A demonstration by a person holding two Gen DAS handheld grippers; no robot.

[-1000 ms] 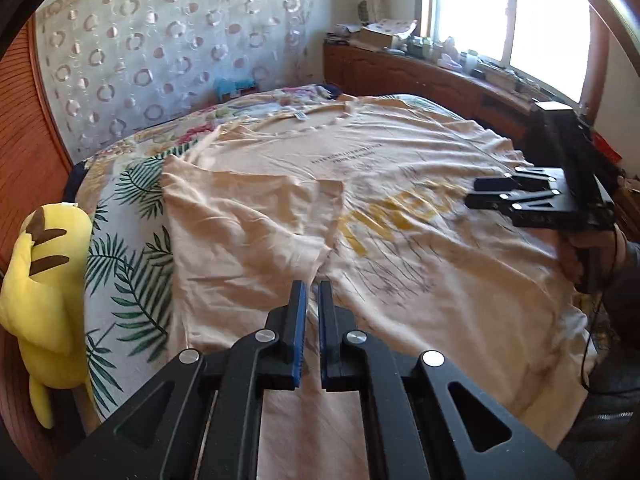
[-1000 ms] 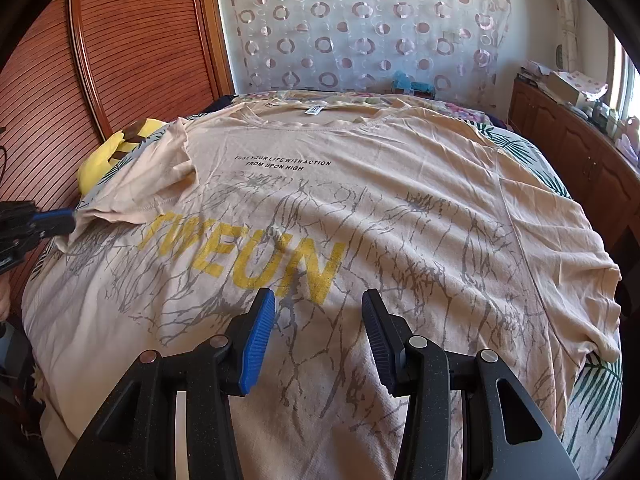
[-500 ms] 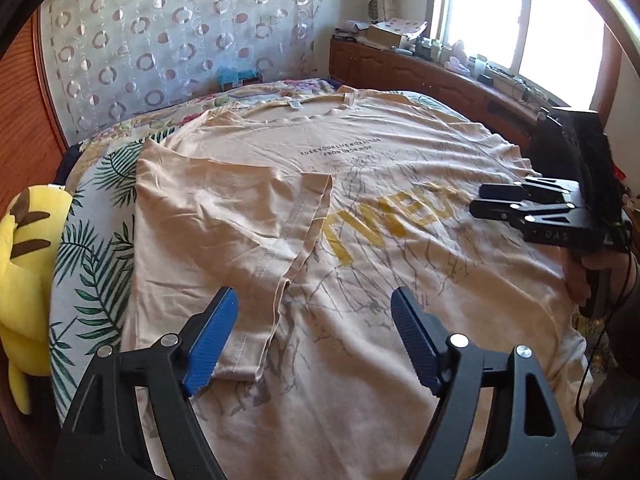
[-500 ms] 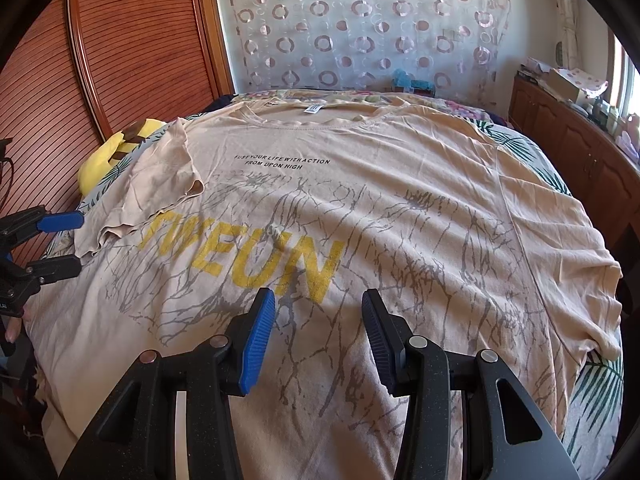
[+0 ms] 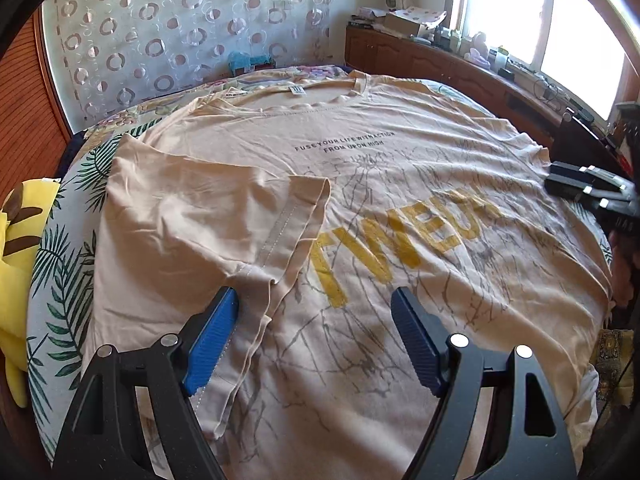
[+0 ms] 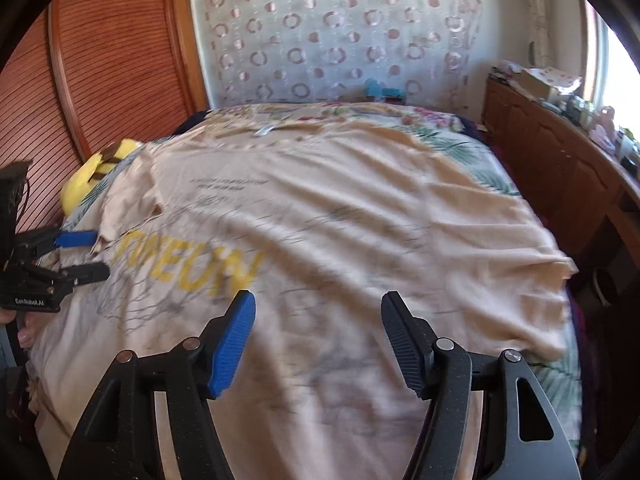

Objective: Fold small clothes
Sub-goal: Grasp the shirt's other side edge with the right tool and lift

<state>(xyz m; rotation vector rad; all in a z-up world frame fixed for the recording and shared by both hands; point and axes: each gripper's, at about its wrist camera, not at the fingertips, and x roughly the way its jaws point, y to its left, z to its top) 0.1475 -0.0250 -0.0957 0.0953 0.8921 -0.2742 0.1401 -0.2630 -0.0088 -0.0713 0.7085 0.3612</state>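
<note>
So the thing being folded is a big beige cotton T-shirt with yellow block lettering and a grey crackle print (image 5: 392,208), spread face-up across the bed with the palm-leaf sheet (image 5: 64,288). It fills most of the mattress, sitting right under and ahead of both claws.

The left claw (image 5: 316,340) is wide open with nothing in it. Its blue pad (image 5: 212,336) sits just over the hem of the shirt's folded-in left sleeve (image 5: 208,232), which already lies across the chest up to the first yellow letter. No pinch that I can see, the fabric just runs underneath.

The right claw (image 6: 318,340) is mid-opening, and nothing is between its jaws either. It hangs over the lower right part of the shirt, and that view is pretty smeared. The other sleeve (image 6: 532,248) lies flat out to its far right, not yet folded.

Handling guess: light, floppy, no stiffness at all. It'll sag and drag when lifted, and it wrinkles easily (ripples all over already). A thin knit can also slip out of a shallow bite. I'd take hold at seams or hems, where the fabric is doubled: the sleeve cuff or shoulder seam on the unfolded side, plus the bottom hem on that side.

Containers: none really. The only other thing on the bed is a yellow plush toy (image 5: 16,280) off to the left claw's left, clear of the shirt.
</note>
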